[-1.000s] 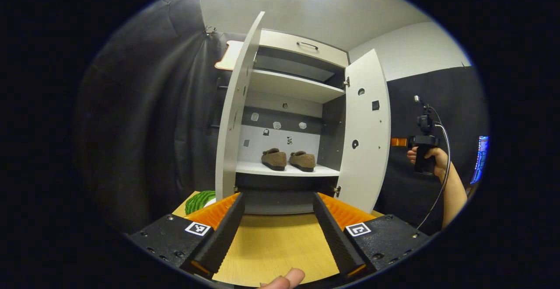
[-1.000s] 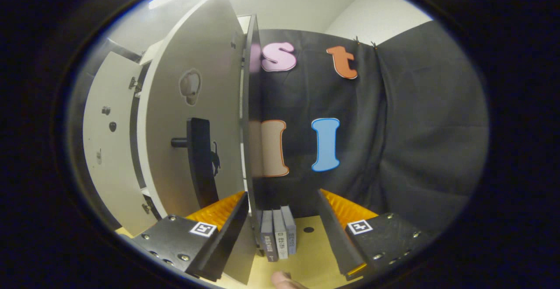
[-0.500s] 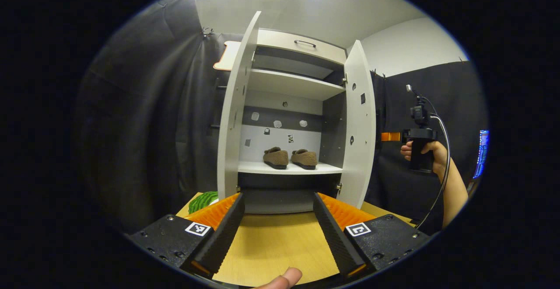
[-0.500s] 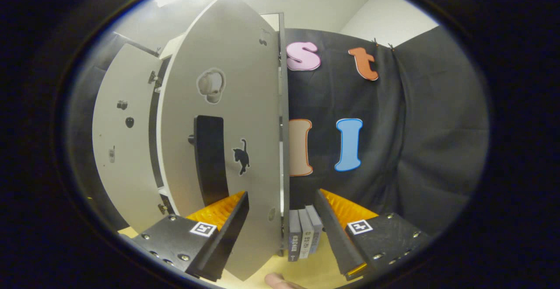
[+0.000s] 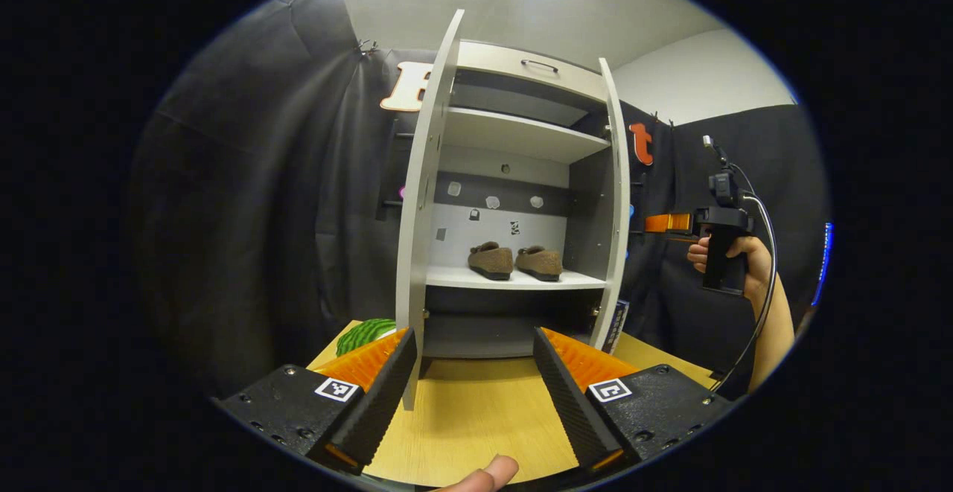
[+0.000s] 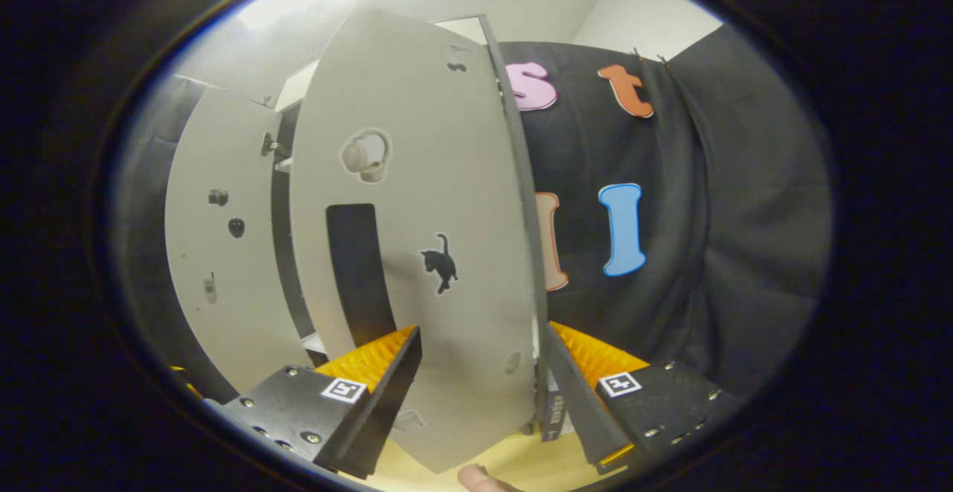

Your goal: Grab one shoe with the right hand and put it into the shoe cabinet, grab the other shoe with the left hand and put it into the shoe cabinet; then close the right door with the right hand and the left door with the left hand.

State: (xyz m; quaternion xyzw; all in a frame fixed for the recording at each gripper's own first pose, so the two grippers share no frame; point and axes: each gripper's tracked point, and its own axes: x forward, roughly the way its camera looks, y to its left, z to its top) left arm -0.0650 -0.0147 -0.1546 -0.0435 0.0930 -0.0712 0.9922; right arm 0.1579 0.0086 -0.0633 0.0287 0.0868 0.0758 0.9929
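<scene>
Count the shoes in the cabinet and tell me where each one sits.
2. Both sit side by side on the cabinet's lower shelf: the left shoe toward the middle, the right shoe nearer the right door. The other shelves look bare, though the doors hide parts.

From left gripper view we face shoe cabinet (image 5: 514, 202) front-on, set back over desk (image 5: 469, 417). From right gripper view we sit close against right door (image 6: 439, 254) outer face. Both share cabinet doors.

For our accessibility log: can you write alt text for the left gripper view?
A white shoe cabinet stands on a light wooden table with both doors open and a pair of brown fuzzy shoes on its shelf. The open left gripper points at it.
</scene>
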